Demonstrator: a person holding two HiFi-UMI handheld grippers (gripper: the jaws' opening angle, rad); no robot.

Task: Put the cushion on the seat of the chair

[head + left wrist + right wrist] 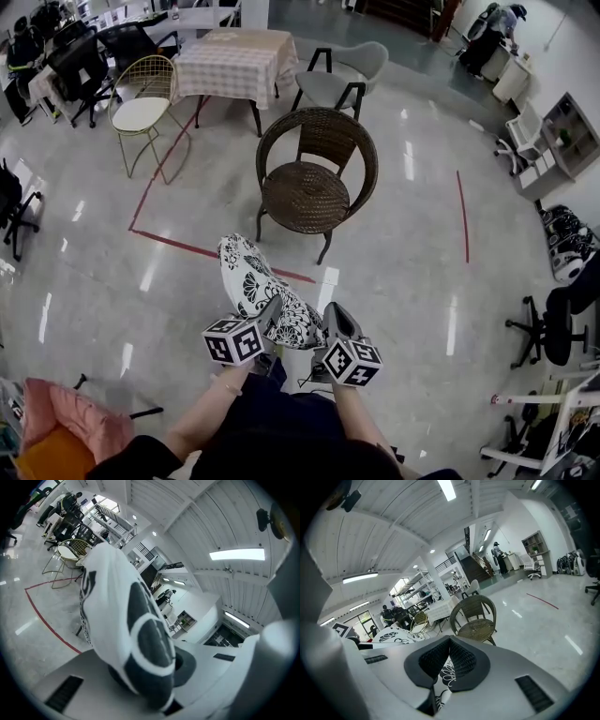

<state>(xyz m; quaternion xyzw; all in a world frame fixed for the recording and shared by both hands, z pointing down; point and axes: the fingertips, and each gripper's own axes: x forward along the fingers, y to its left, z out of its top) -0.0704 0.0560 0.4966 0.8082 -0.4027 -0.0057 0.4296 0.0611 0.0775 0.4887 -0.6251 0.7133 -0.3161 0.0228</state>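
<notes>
My left gripper and right gripper both pinch the cushion — left pads seemingly buried in fabric. I aim to bring it level and centre it over the chair seat.

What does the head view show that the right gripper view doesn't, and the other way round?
Only the head view: the person's forearms from above, holding the left tongs and right tongs, and a pink cloth at the bottom left.
Only the right gripper view: the ceiling lights, and the right tongs' pads up close, pinched shut on patterned fabric.
Both: the black-and-white cushion, the empty wicker chair ahead, and the checked table behind it.
</notes>
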